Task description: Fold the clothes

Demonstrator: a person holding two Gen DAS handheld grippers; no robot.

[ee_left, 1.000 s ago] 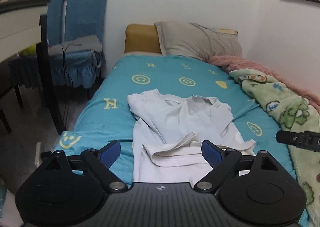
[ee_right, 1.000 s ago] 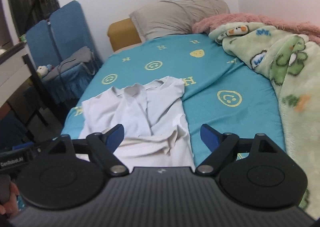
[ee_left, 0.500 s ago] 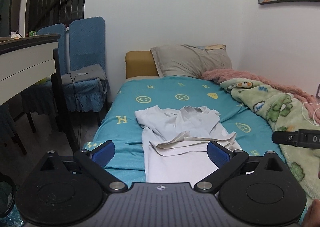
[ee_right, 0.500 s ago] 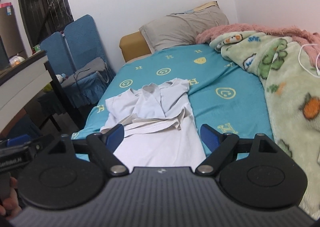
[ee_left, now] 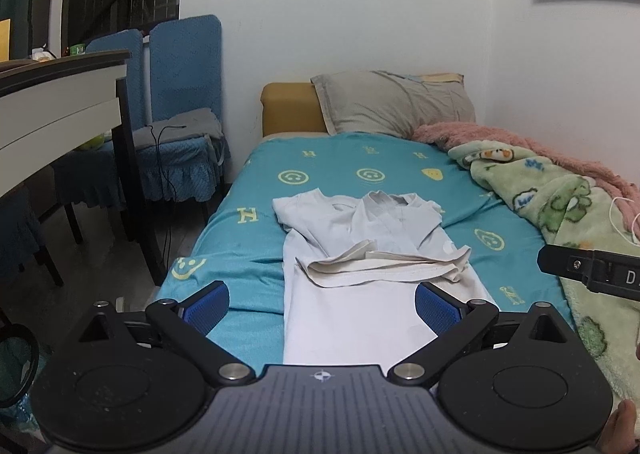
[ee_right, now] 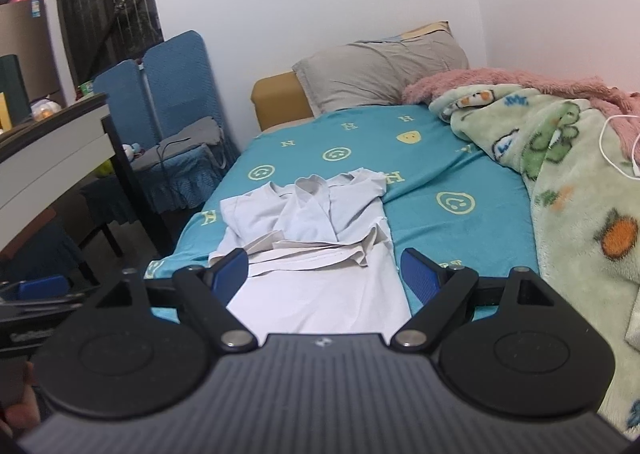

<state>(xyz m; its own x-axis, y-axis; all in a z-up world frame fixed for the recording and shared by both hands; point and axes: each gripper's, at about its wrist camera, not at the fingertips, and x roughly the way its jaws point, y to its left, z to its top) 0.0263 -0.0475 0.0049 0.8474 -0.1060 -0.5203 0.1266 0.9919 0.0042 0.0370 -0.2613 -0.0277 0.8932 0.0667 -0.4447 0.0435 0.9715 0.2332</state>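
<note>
On the near half of the bed (ee_left: pixel 256 190), toward its left edge, lies a pale grey shirt (ee_left: pixel 372 250), collar toward the headboard. Its sleeves are folded inward over the chest, and a crumpled beige band of cloth crosses its middle. The lower part runs flat to the foot edge. The bed has a teal sheet printed with yellow smiley faces. A grey pillow (ee_left: pixel 394 102) rests at the head, and a green cartoon blanket (ee_right: pixel 560 174) is heaped along the right edge. The left gripper (ee_left: pixel 322 304) hovers above the foot edge, jaws spread wide, holding nothing. The right gripper (ee_right: pixel 322 274) hovers beside it, jaws also wide apart and empty. Blue chairs (ee_left: pixel 176 94) stand left of the bed.
</note>
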